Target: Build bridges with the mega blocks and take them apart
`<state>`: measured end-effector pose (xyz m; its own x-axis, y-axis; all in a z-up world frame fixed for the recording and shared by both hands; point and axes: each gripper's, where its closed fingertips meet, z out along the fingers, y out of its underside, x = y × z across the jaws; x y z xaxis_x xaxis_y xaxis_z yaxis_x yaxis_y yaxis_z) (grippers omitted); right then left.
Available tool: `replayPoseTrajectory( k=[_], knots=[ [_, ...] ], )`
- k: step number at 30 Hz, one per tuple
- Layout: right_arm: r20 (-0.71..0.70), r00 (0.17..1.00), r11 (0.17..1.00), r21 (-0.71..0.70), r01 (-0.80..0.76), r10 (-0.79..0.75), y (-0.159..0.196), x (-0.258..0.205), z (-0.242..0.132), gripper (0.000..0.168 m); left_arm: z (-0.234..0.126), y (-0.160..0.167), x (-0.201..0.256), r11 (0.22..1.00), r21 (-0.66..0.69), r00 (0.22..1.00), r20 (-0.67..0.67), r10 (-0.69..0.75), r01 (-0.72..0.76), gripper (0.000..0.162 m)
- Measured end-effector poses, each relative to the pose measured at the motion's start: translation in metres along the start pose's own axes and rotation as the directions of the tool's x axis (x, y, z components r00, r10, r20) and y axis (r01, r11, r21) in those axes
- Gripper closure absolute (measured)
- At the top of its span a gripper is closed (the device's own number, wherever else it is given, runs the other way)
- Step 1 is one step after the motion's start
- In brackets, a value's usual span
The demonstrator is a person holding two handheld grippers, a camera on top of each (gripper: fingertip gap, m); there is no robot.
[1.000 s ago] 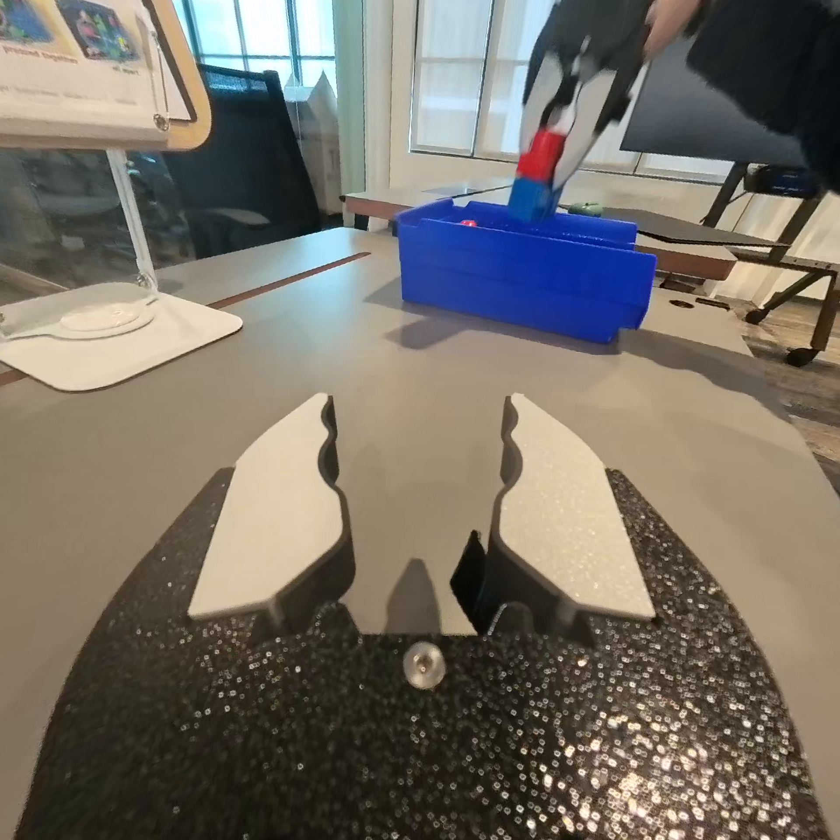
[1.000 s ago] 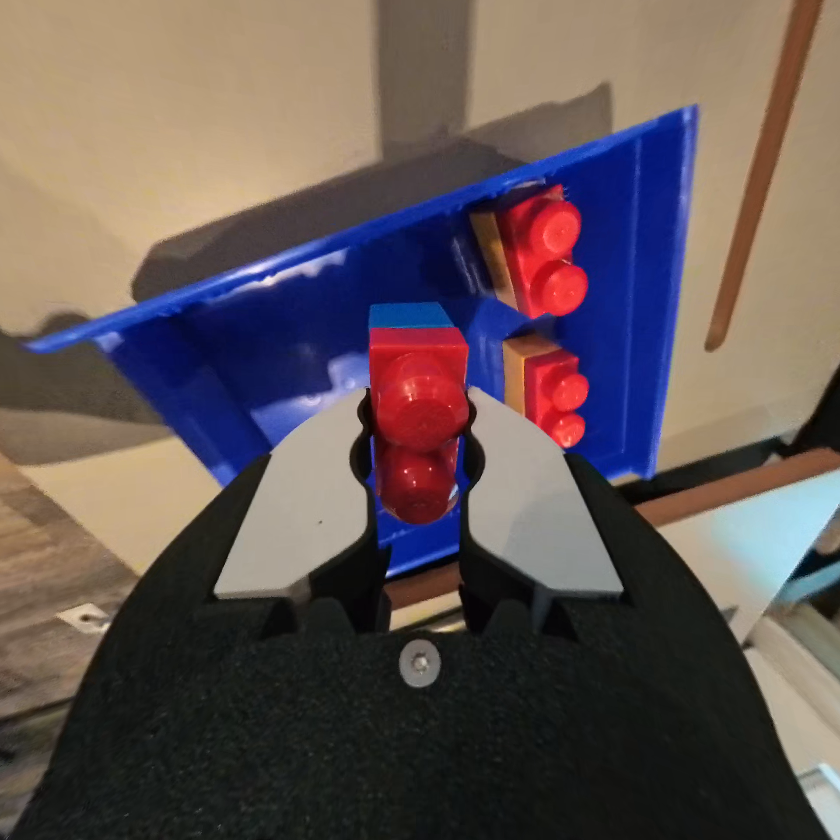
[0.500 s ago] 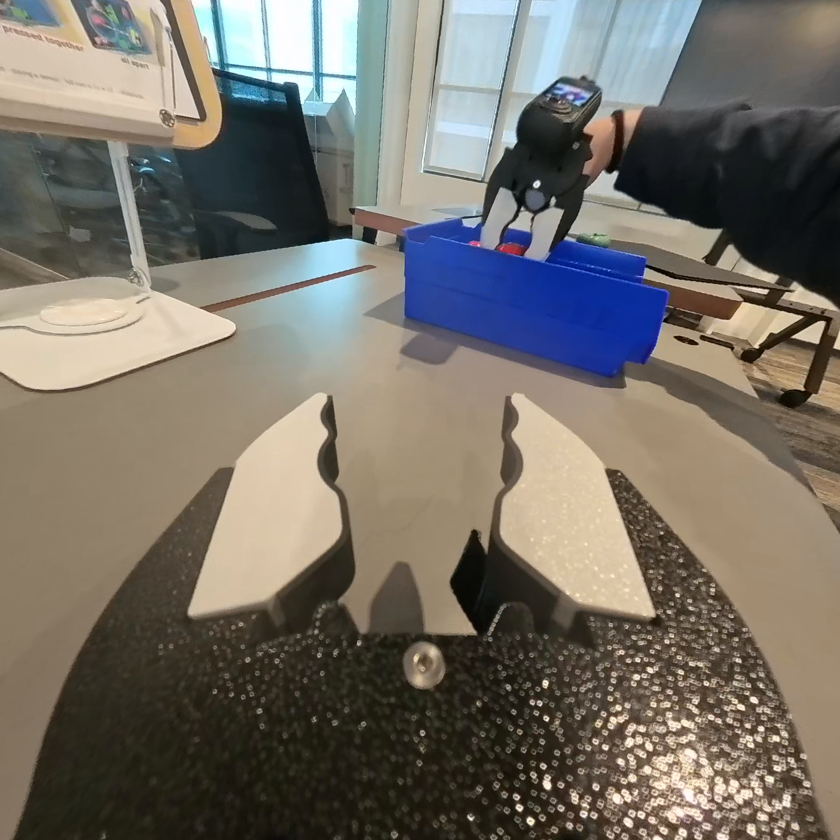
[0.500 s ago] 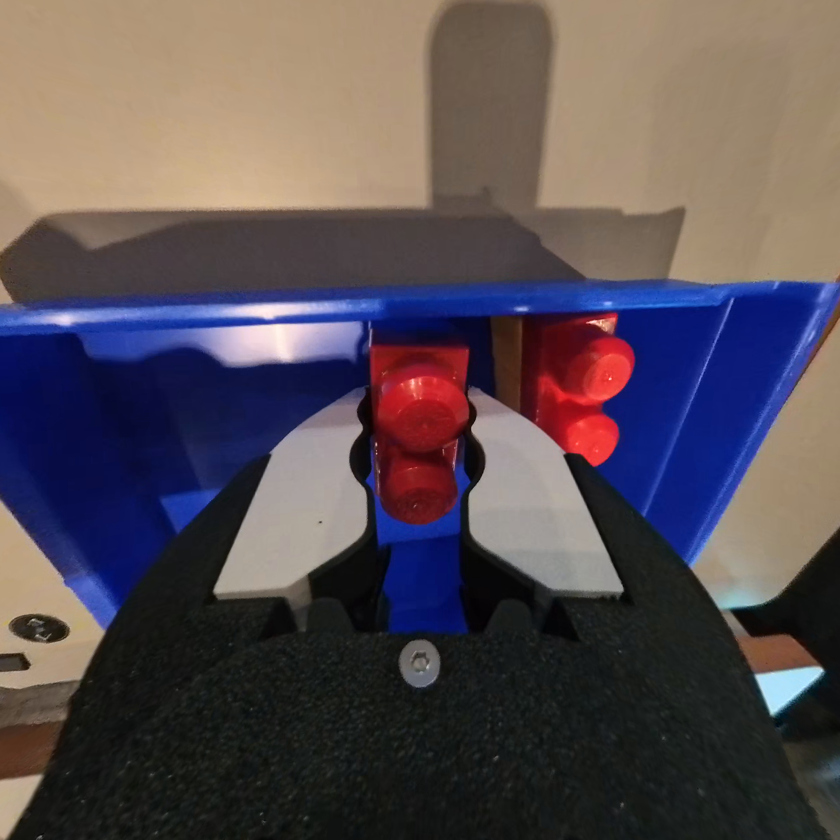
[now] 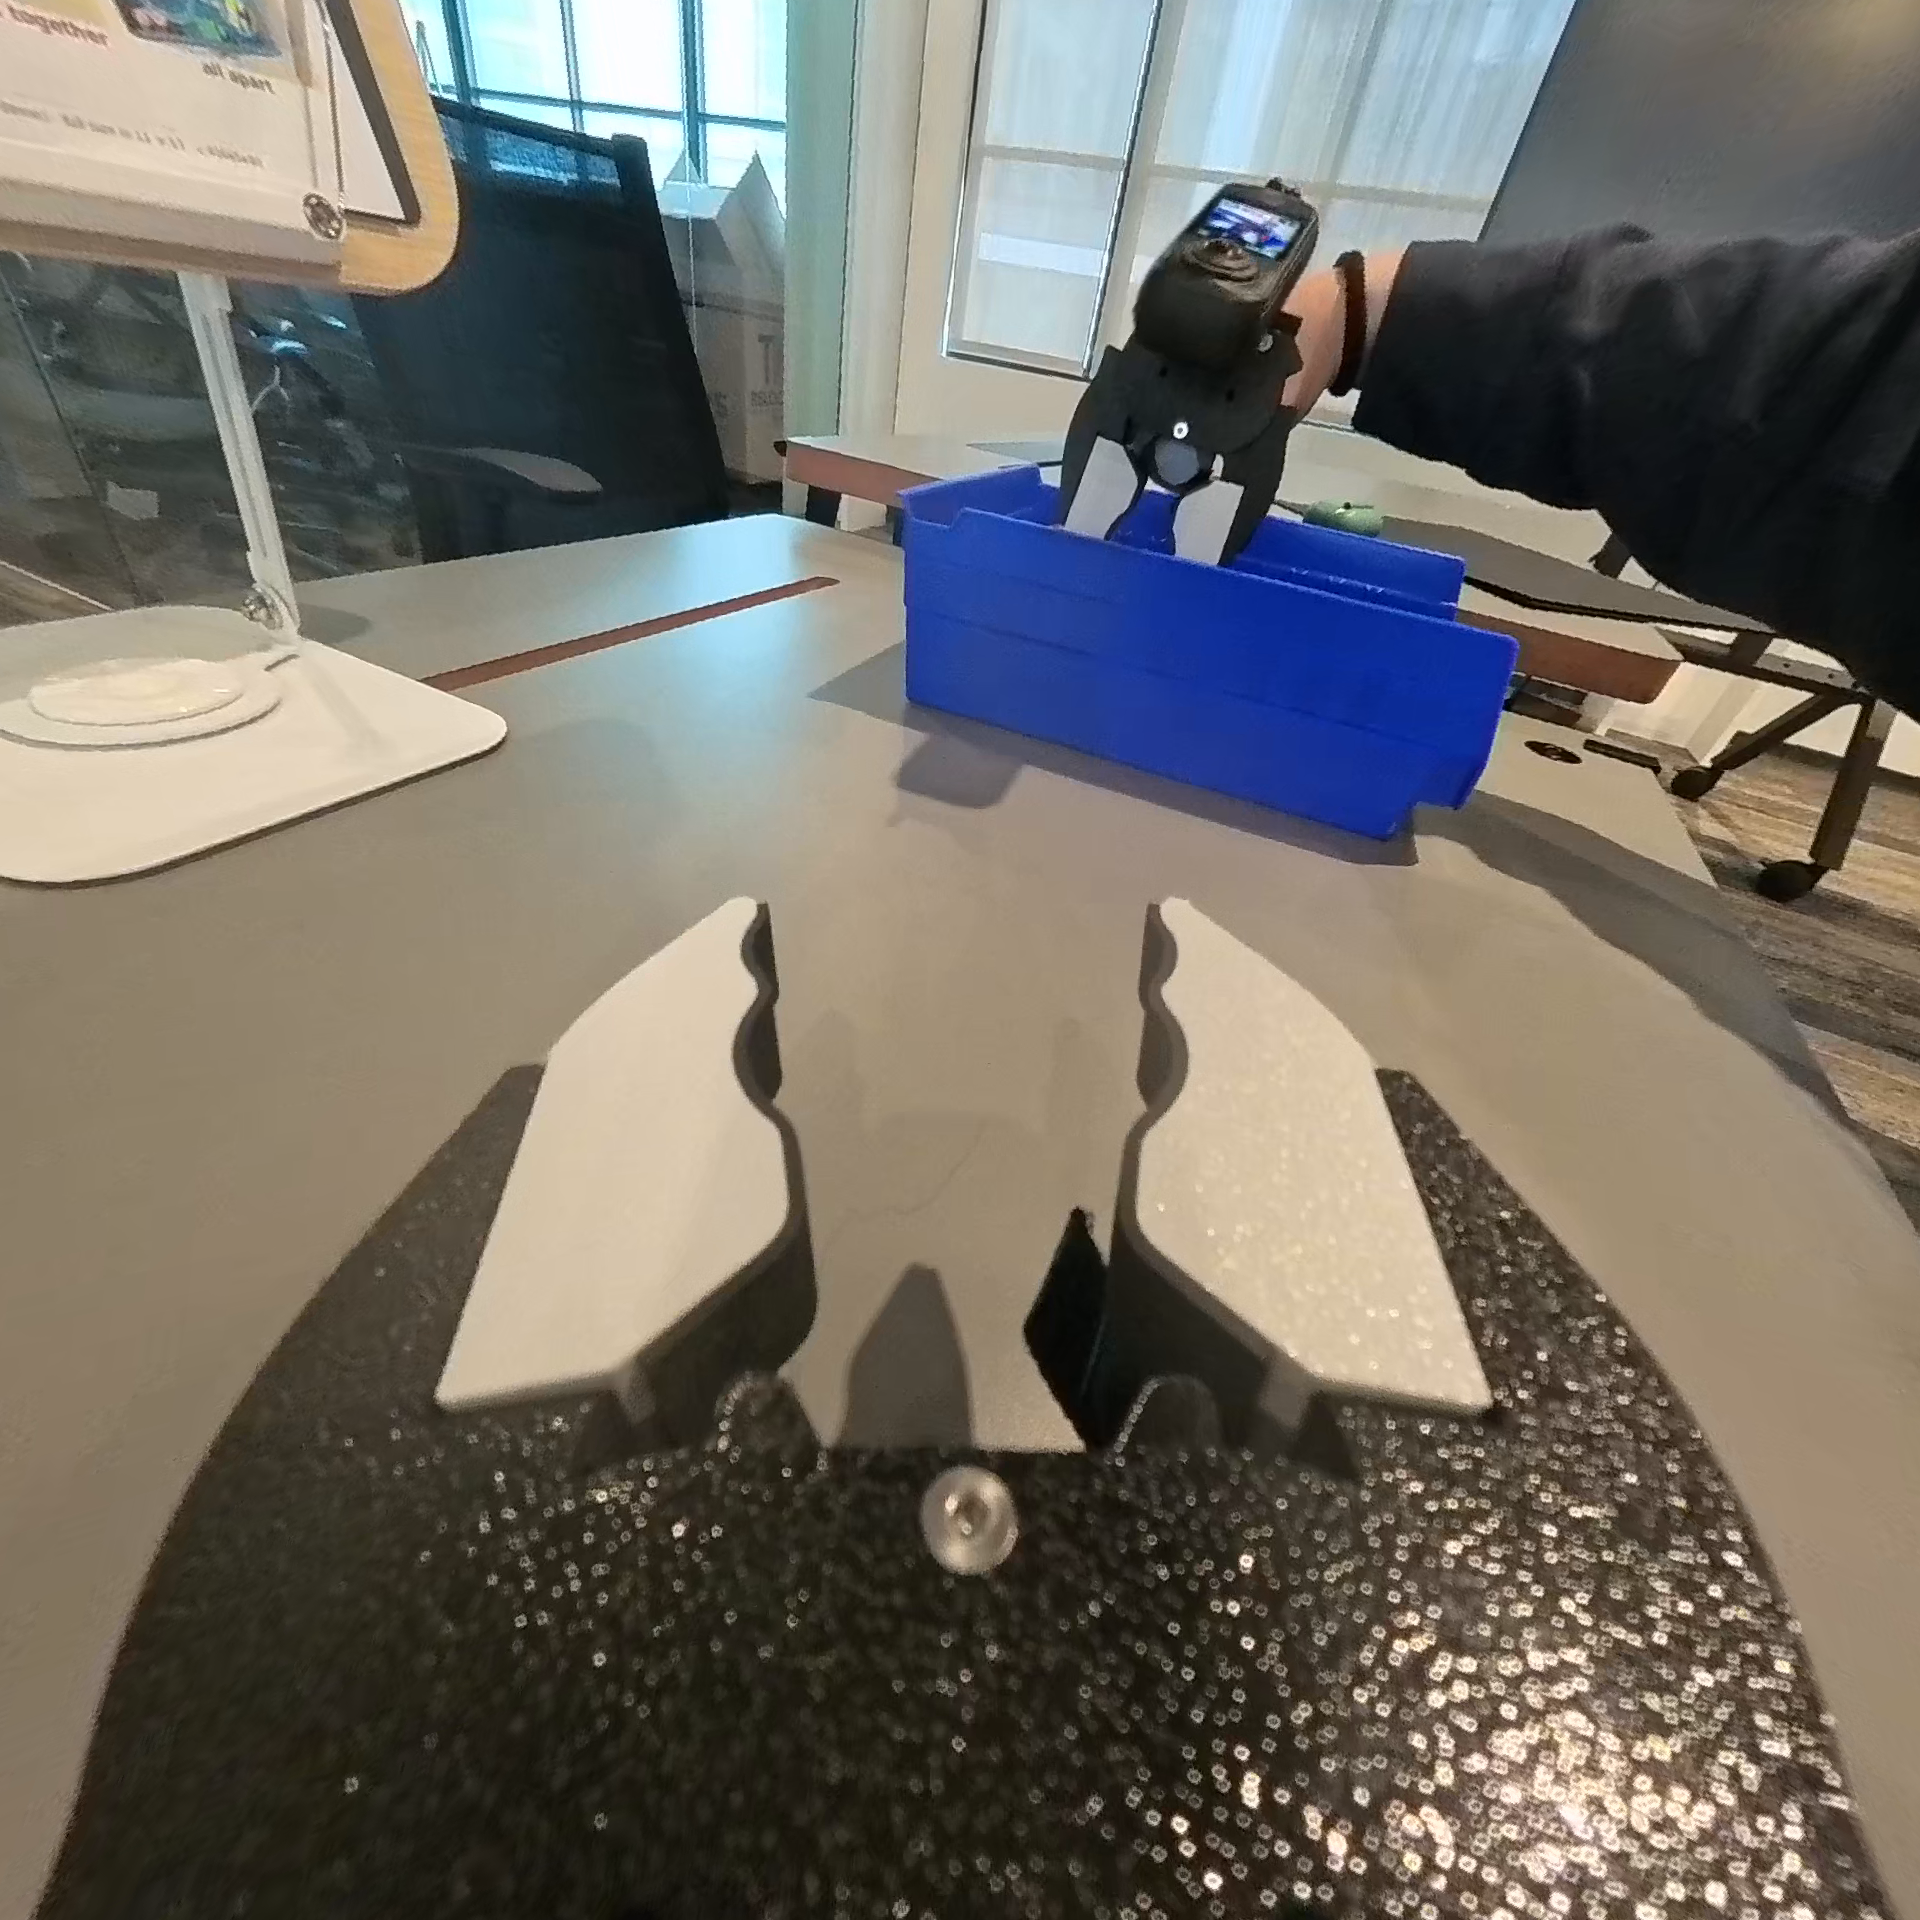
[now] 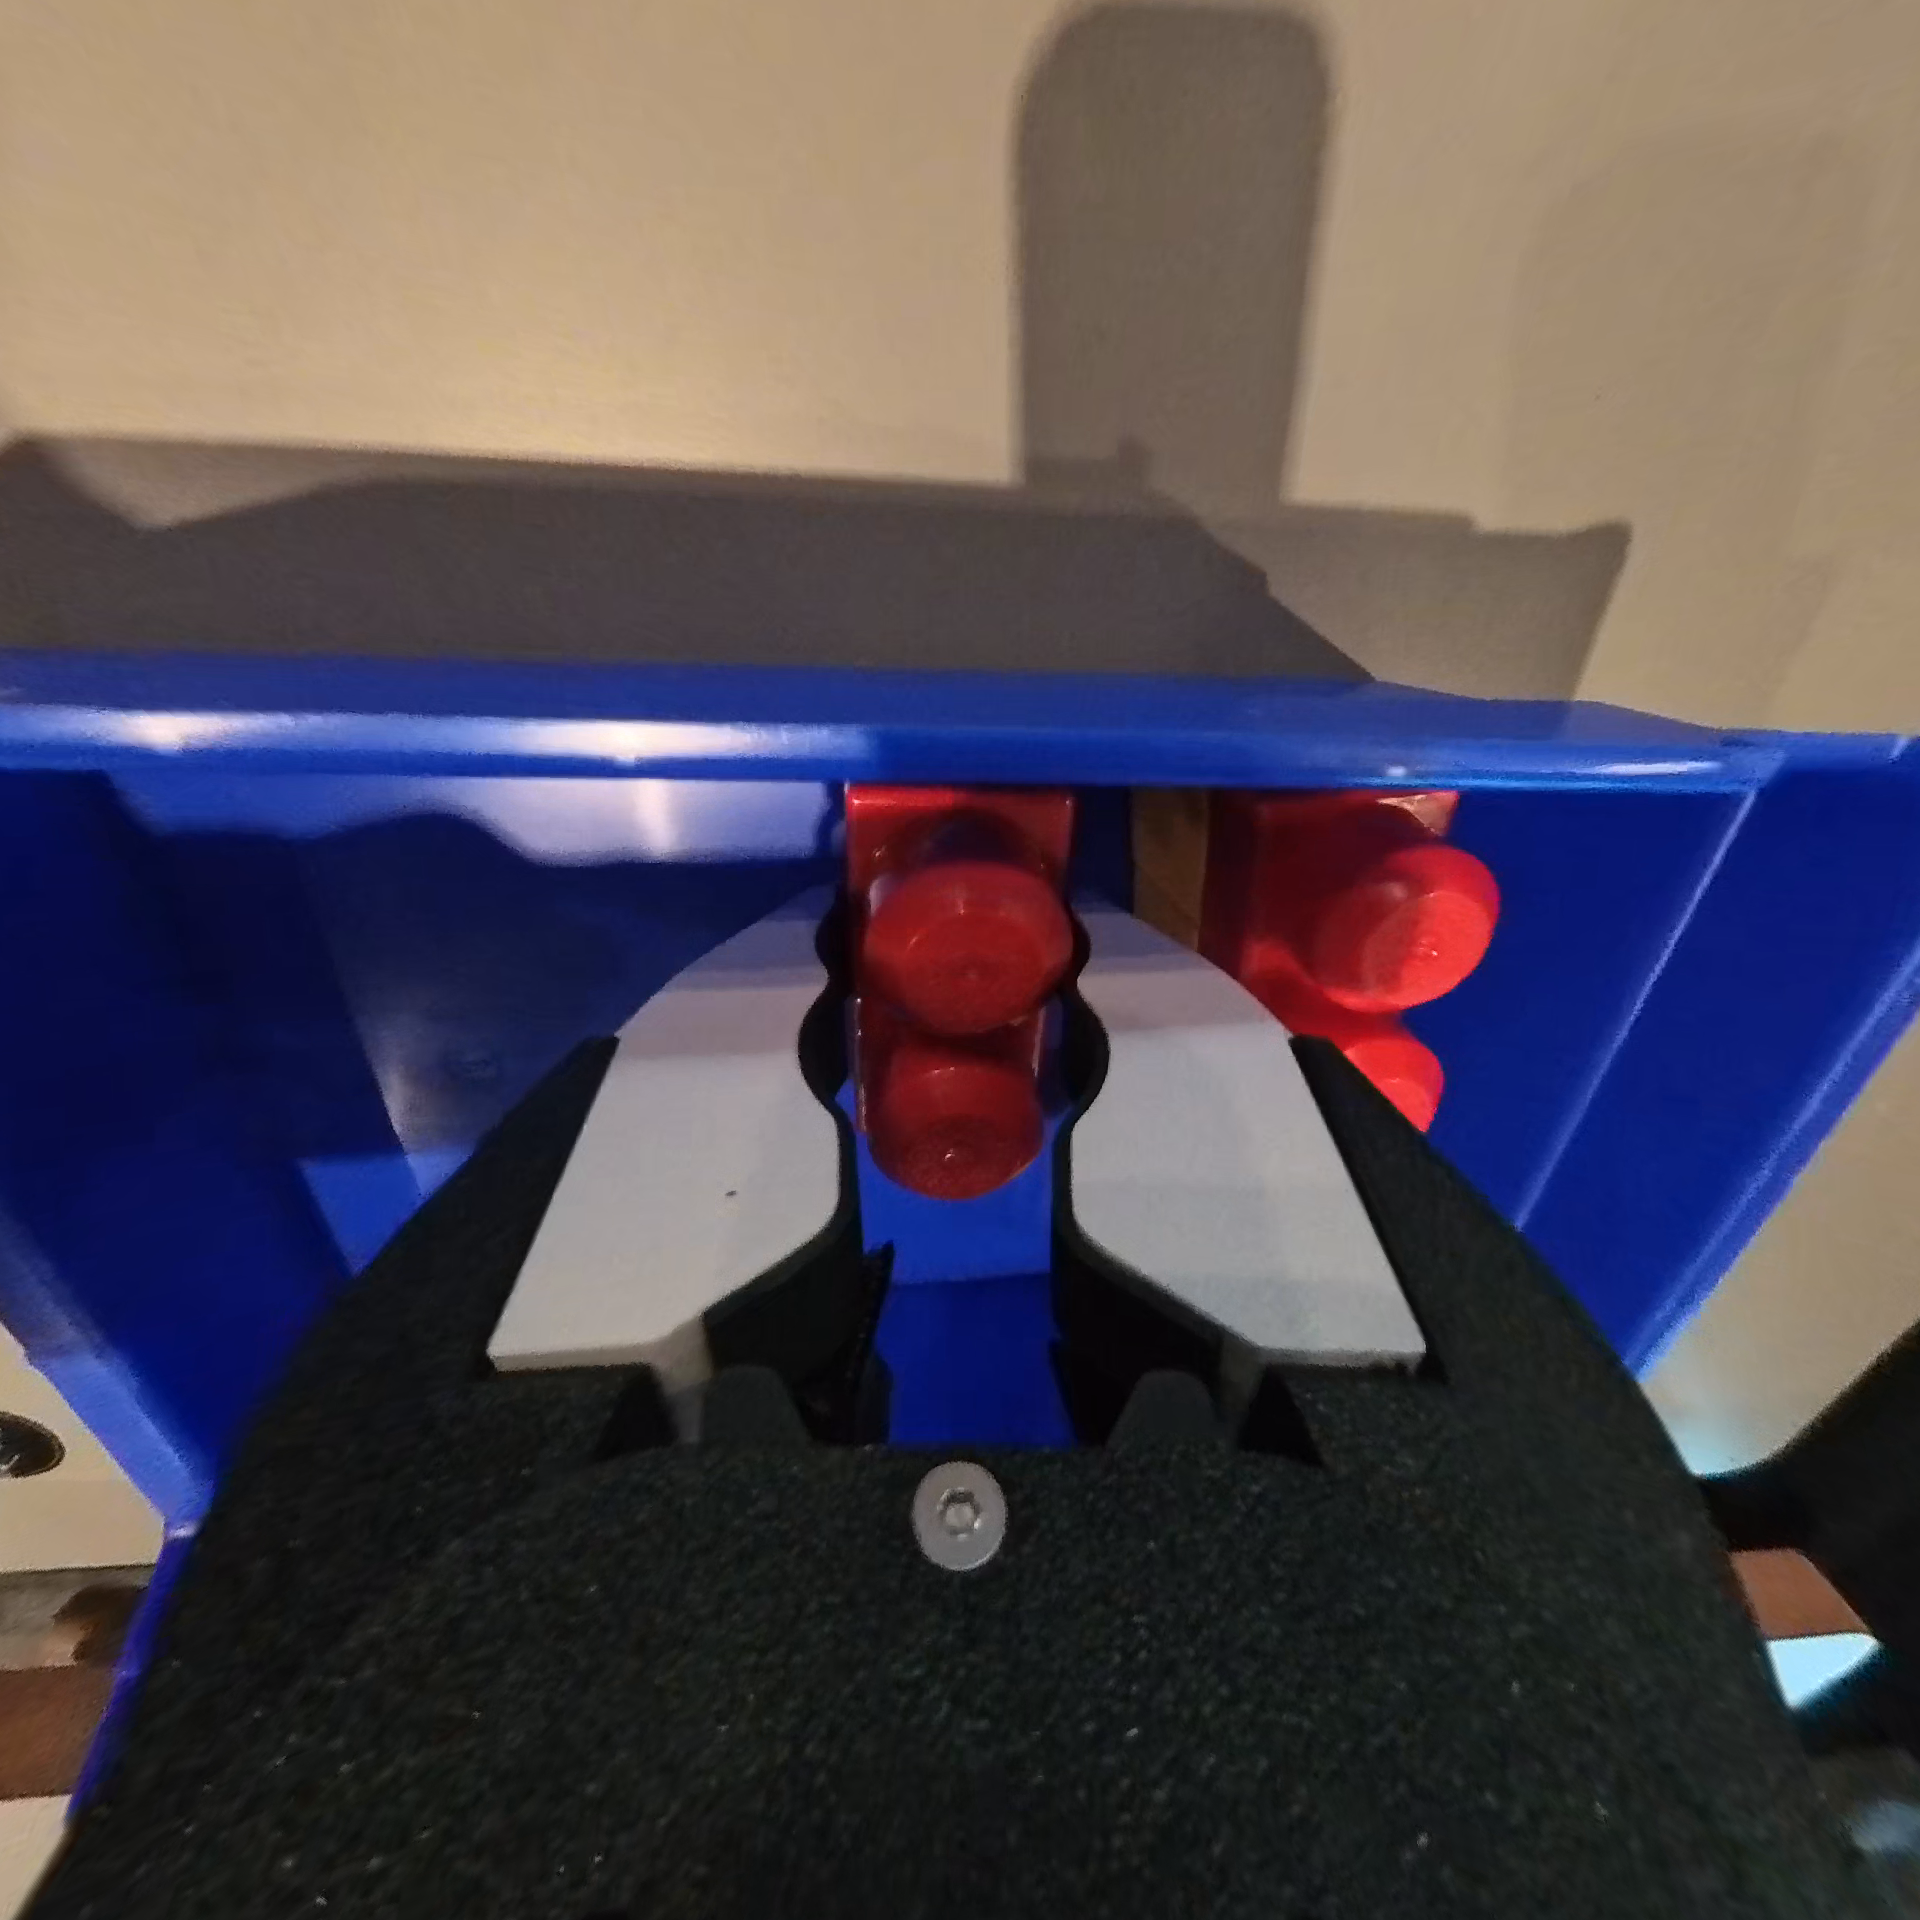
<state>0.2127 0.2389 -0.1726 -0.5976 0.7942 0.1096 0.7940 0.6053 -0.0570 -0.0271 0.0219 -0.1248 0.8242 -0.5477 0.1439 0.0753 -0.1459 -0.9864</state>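
Red block [image 6: 961, 961] between right gripper [image 6: 961, 1023] fingers (inside blue bin [image 6: 935, 732]), left gripper [image 5: 956, 1023] spread, empty.

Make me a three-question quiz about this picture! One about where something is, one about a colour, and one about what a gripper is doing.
1. Where are the right gripper's fingertips?
A. Inside the blue bin
B. On the white sign base
C. Over the floor

2. What colour is the block between the right gripper's fingers?
A. Green
B. Red
C. White

3. How is the left gripper?
A. Shut on a block
B. Open with nothing in it
C. Shut on the bin's rim

Answers:
1. A, the fingers reach down past the bin's rim in both views.
2. B, its two round studs are red.
3. B, only the bare grey table shows between its spread fingers.
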Motion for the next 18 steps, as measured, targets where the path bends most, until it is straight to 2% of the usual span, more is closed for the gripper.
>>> replayPoseTrajectory(
  k=[18],
  knots=[
    [-0.016, 1.0, 1.0, -0.016, -0.001, 0.0, 0.0026, 0.0009, -0.0002, 0.131, 0.0013, 0.0012, 0.0013, 1.0, -0.007, 1.0, -0.013, -0.009, 0.009, 0.096]
  ],
)
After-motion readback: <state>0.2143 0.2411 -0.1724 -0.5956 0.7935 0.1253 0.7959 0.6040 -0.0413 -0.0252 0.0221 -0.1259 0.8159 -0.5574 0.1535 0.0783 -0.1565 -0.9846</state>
